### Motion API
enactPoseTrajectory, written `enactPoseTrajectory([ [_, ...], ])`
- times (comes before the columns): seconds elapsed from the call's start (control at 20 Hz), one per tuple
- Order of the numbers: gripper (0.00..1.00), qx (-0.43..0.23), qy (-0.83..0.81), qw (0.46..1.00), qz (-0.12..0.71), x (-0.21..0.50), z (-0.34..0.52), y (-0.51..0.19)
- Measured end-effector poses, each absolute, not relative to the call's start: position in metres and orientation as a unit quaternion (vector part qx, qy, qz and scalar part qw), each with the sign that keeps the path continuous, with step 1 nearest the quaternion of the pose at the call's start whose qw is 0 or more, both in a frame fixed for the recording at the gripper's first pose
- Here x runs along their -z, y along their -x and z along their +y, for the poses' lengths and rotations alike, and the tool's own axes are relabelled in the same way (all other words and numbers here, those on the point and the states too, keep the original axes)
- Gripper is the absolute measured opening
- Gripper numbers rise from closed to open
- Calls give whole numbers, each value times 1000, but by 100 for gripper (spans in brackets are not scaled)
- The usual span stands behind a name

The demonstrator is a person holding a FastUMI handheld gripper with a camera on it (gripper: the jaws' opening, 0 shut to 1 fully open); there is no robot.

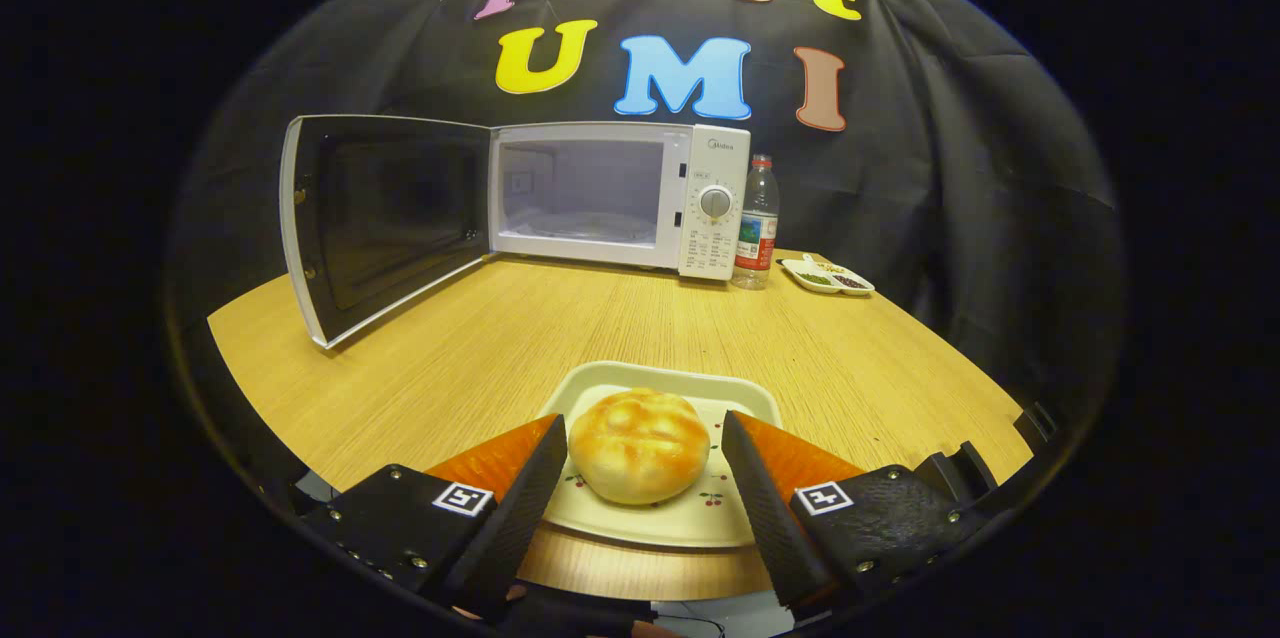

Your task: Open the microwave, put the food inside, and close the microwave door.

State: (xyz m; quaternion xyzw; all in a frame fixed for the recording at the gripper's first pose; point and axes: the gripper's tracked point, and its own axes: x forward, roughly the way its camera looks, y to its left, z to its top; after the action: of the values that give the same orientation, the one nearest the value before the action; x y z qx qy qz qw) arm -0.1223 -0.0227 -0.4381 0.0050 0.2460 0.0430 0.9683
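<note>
With the microwave (pixel 620 198) door (pixel 385 218) swung open, we are straddling the bun (pixel 638 445) on its plate (pixel 690 518) with our gripper (pixel 645 453) spread wide, gripping nothing, and squeezing hard could be squashing it or skidding the plate.

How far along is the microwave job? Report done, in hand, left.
Done: the microwave stands with its door swung wide open. In hand: the gripper is open, its fingers either side of the bun on the plate, with a gap visible on one side, so no grip yet. Left: grasp the bun, set it inside the cavity, shut the door.
</note>
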Motion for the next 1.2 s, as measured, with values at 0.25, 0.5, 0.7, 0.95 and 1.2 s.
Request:
enactPoseTrajectory([
  [0.25, 92, -57, -11, 964, 259, 450, -19, 125],
  [0.5, 69, -75, 8, 967, 245, 446, -12, 127],
  [0.7, 69, -79, 23, 972, 222, 432, -8, 126],
  [0.95, 69, -92, 10, 974, 205, 411, 5, 117],
  [1.2, 69, -116, 3, 978, 173, 371, 24, 97],
])
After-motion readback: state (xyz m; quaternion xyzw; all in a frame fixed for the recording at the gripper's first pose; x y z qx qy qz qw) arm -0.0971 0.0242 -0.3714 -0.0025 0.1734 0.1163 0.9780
